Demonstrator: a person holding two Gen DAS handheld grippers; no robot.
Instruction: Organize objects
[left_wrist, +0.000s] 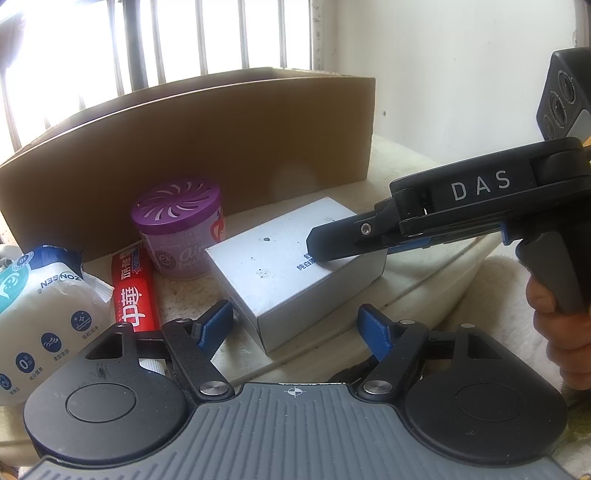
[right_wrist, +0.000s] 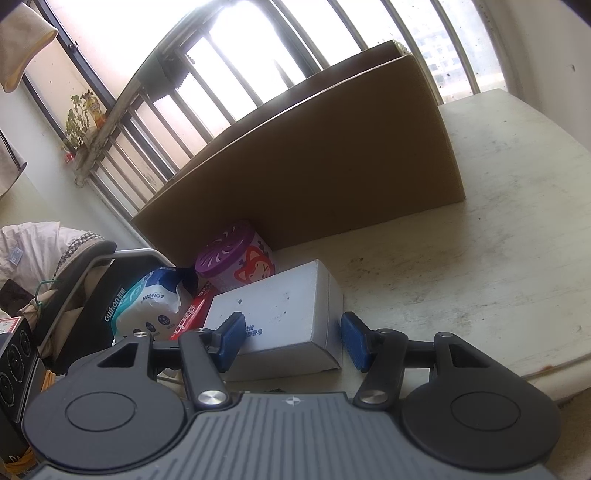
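Progress looks slight, judging by how things lie: four items sit on the table (right_wrist: 498, 229) outside the cardboard box (left_wrist: 207, 147), and whether anything is inside it cannot be told, since neither view looks over its wall. The white carton (left_wrist: 291, 269) lies near the table's front edge. To its left are the purple air-freshener tub (left_wrist: 181, 225), the red toothpaste box (left_wrist: 135, 295) and, farthest left, the white wipes packet (left_wrist: 40, 314). All of that would remain to be put away, if the box is where they go.

The right gripper (right_wrist: 291, 341) straddles the near end of the white carton, one blue pad lying over the carton's top, the other just beside its right side; no squeeze shows, so I read it as parted around the carton rather than clamped. The left gripper (left_wrist: 293, 326) hovers at the carton's near corner, its jaws moderately apart with nothing between them. A hand (left_wrist: 554, 325) holds the right gripper's handle.

Open room lies to the right: the tabletop there is bare up to a rounded front edge, close by the carton. The left is crowded, and the box wall stands tall behind, so a lift over its rim seems needed.
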